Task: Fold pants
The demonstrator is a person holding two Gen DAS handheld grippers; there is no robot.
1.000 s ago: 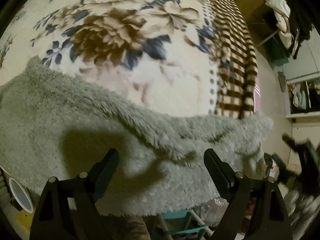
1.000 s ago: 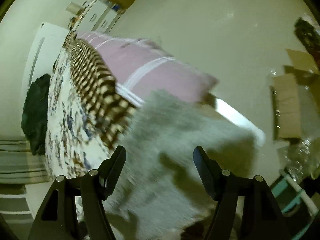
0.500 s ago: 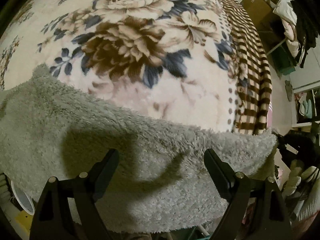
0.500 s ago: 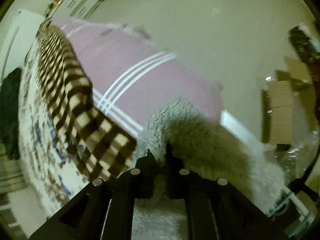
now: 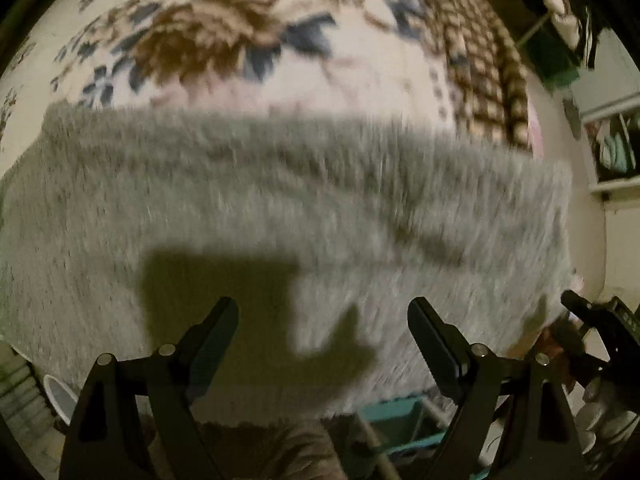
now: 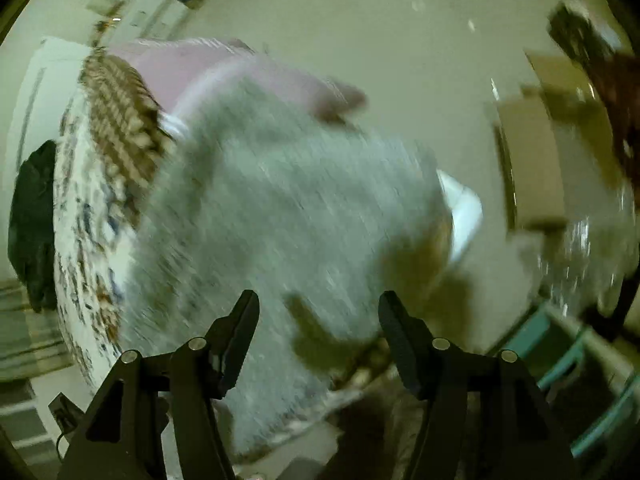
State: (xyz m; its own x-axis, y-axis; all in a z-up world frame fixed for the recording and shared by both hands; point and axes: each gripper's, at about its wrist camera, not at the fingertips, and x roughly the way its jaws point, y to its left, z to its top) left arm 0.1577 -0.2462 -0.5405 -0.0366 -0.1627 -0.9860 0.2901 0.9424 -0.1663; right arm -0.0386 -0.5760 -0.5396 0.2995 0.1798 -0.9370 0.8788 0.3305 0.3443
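The fluffy grey pants [image 5: 304, 208] lie across the near edge of a bed with a floral blanket [image 5: 224, 40]. They hang a little over the bed's edge. My left gripper [image 5: 322, 320] is open just above the grey fabric and holds nothing. In the right wrist view the pants [image 6: 288, 216] lie blurred at the bed's corner. My right gripper [image 6: 318, 316] is open above them and holds nothing. The right gripper also shows at the right edge of the left wrist view [image 5: 600, 328].
A brown checked border [image 5: 480, 60] and a pink sheet [image 6: 200, 68] run along the bed's side. A teal stool or crate [image 5: 400, 424] stands below the bed's edge. Cardboard boxes [image 6: 532, 168] lie on the floor. A dark garment [image 6: 32, 216] sits on the bed's far end.
My right gripper was shut on the pants' corner half a second ago and has opened and let go. The pants' edge has been laid further up the bed. Both views are blurred by motion.
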